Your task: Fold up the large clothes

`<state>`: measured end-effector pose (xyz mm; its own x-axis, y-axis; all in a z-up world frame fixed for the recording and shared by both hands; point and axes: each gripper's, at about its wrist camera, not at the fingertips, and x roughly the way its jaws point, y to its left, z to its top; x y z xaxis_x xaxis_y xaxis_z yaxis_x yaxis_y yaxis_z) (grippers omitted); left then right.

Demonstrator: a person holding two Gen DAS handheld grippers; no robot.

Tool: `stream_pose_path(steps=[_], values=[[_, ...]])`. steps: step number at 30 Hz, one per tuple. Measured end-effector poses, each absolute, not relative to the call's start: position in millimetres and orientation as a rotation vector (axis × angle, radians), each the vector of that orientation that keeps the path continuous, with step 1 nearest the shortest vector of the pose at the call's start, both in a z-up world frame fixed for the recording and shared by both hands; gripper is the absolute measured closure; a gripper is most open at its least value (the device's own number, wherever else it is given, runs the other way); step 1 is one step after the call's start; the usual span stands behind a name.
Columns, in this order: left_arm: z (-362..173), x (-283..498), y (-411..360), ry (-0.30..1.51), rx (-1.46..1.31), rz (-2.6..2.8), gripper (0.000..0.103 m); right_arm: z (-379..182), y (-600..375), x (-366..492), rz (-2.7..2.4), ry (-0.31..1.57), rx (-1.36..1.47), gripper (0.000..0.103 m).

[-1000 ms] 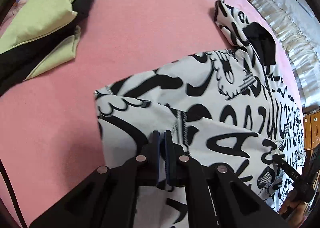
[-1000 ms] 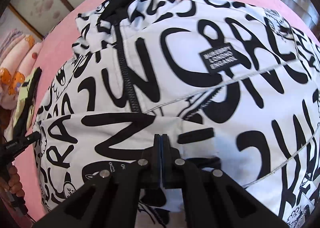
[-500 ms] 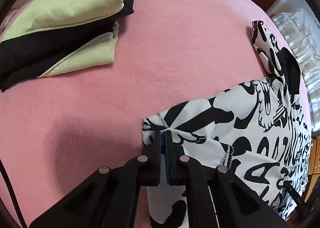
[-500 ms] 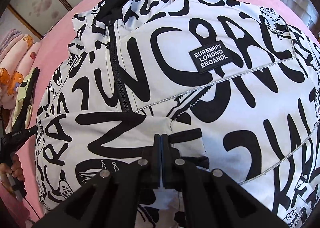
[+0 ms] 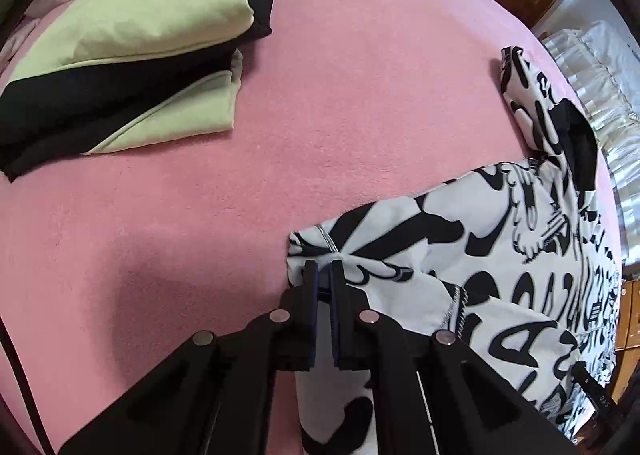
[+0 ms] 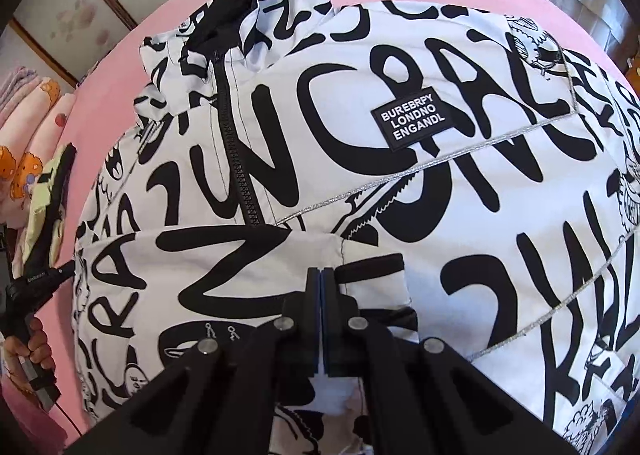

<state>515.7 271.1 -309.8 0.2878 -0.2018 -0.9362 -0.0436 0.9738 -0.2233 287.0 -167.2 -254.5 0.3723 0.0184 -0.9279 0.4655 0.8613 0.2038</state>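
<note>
Left wrist view: your left gripper (image 5: 325, 275) is pinching the corner of the graffiti-print jacket (image 5: 480, 275), and over the last second you are dragging it outward, so more bare pink bed (image 5: 340, 95) and the folded green-and-black garment (image 5: 120, 55) near the far edge are coming into view. Your right gripper (image 6: 322, 279) is keeping its jaws clamped on the folded-up hem, anchoring the jacket (image 6: 360, 135) mid-bed. The fold looks to be straightening.
</note>
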Motion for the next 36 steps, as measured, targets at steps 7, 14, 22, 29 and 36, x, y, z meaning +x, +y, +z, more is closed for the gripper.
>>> stream_pose_path(steps=[7,14,22,29,36], values=[[-297.3,475.1,254.6,1.308,-0.225,-0.209,0.098,-230.8,-160.0,270.4,-0.267,1.124,0.517,0.103],[-286.1,427.9,235.7,1.350,-0.271,-0.352,0.097,-221.3,-122.5,267.5,-0.103,1.118,0.539,0.103],[-296.2,400.0,207.9,1.410,-0.193,-0.412,0.096,-234.3,-36.5,288.9,0.148,1.151,0.554,0.103],[-295.1,400.3,224.4,1.396,-0.212,-0.348,0.096,-265.5,-8.7,297.4,0.123,1.236,0.471,0.103],[-295.8,398.6,242.5,1.401,-0.258,-0.354,0.096,-266.8,-66.5,282.3,-0.007,1.215,0.468,0.103]])
